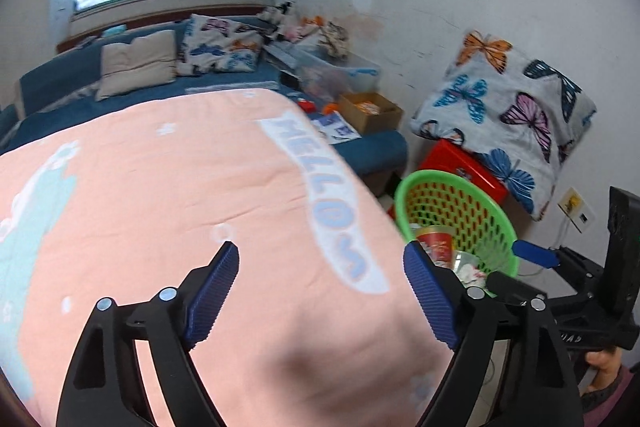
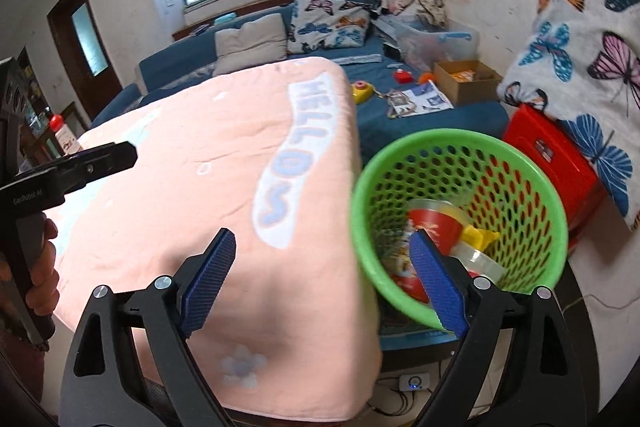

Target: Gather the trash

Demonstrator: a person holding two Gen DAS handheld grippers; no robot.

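A pink "HELLO" blanket (image 2: 192,187) spreads directly beneath the tool; beyond it, a blue sofa (image 2: 420,107) holds butterfly-print pillows (image 2: 328,23), a cardboard box (image 2: 466,81) and scattered toys, with a red plastic stool (image 2: 556,167) to the right.

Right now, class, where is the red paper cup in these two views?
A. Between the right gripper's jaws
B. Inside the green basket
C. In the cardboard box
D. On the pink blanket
B: the red paper cup lies inside the green basket among other trash, with both grippers' jaws wide and empty.
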